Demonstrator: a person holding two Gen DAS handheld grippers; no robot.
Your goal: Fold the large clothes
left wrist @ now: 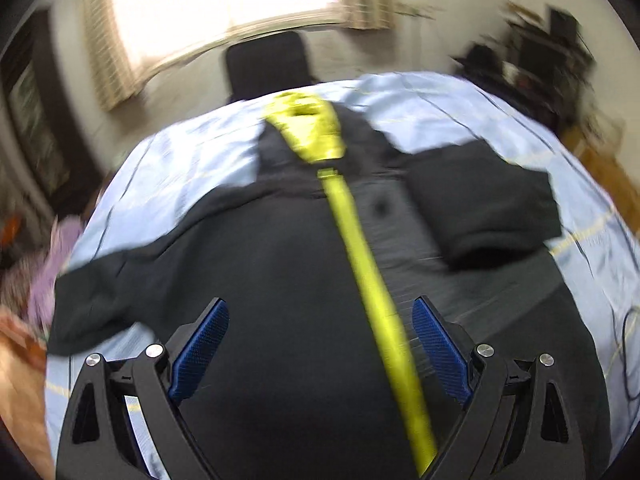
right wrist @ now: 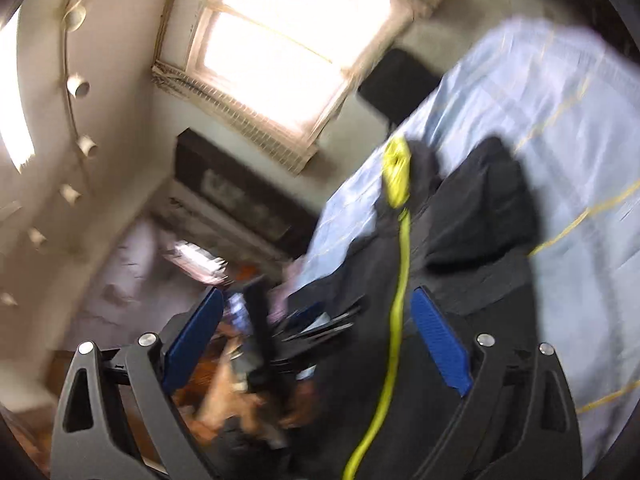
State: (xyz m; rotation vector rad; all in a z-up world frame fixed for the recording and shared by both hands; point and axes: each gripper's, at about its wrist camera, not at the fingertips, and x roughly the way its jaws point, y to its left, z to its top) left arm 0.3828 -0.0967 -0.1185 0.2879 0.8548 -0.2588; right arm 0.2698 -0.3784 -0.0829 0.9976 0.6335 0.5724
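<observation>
Centrally, a black jacket (left wrist: 280,280) with a yellow-green zipper strip (left wrist: 360,248) is spread on the pale blue bedsheet (left wrist: 180,152), one sleeve (left wrist: 484,208) folded inward. Above it, the left gripper (left wrist: 320,344) and right gripper (right wrist: 316,344) are held with jaws wide apart, nothing gripped.

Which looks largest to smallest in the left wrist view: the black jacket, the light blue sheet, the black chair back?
1. black jacket
2. light blue sheet, much of it covered
3. black chair back, farthest away

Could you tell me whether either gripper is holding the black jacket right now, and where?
Neither: left gripper and right gripper are open above the black jacket.
</observation>
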